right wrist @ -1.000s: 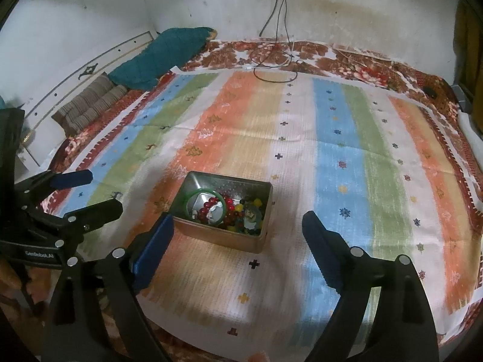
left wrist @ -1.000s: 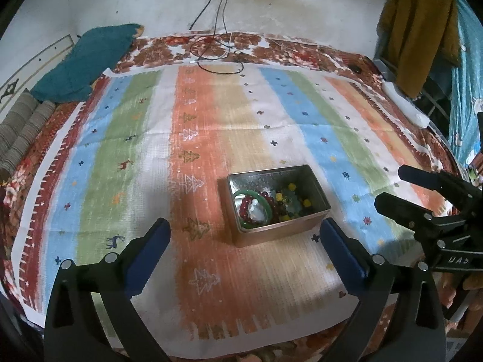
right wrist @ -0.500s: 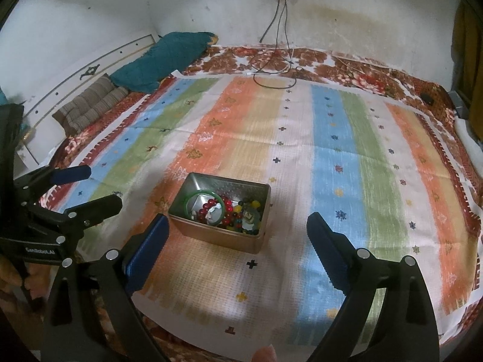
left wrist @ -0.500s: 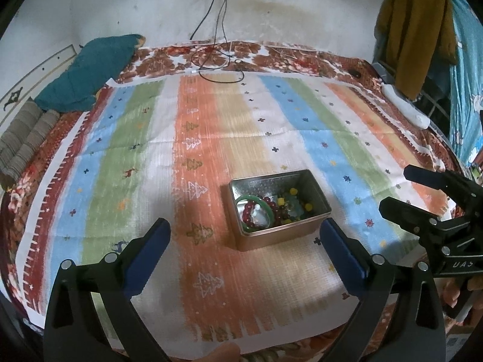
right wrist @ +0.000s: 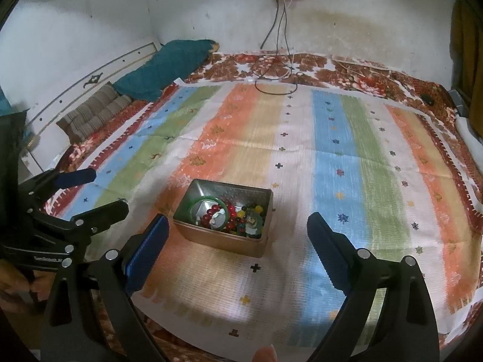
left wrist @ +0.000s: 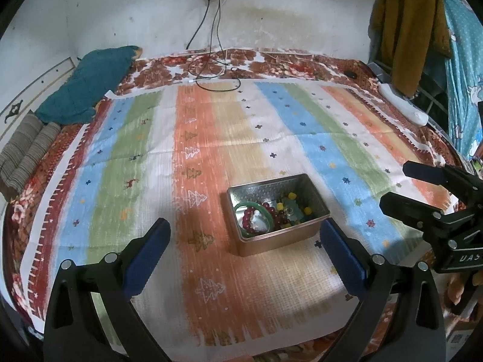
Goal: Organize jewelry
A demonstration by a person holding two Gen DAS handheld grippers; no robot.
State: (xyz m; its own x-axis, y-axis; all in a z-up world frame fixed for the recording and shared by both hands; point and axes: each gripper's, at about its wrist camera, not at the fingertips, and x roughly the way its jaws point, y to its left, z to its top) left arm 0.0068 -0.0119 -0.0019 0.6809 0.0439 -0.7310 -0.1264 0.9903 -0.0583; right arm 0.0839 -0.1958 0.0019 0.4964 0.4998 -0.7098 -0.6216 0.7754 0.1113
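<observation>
A metal tin (left wrist: 314, 233) (right wrist: 199, 233) stands on the striped mat. It holds a green bangle (left wrist: 241, 206) (right wrist: 208, 199), a red bead bracelet (left wrist: 273, 212) (right wrist: 231, 211) and yellow and green beads (left wrist: 291, 195) (right wrist: 256, 209). My left gripper (left wrist: 243, 252) is open and empty, above the mat just in front of the tin; it also shows at the left of the right wrist view (right wrist: 99, 193). My right gripper (right wrist: 237, 246) is open and empty, in front of the tin; it also shows at the right of the left wrist view (left wrist: 398, 185).
The striped mat (left wrist: 211, 138) (right wrist: 332, 157) covers a floral bedspread (left wrist: 271, 63). A teal cushion (left wrist: 87, 84) (right wrist: 169, 66) and a striped cushion (left wrist: 27, 150) lie at the far left. Black cables (left wrist: 211, 75) trail from a wall socket. Clothes (left wrist: 404, 30) hang at the far right.
Both grippers have pulled back and risen a little, so the tin sits farther away and more of the back wall shows. Both stay open and empty.
</observation>
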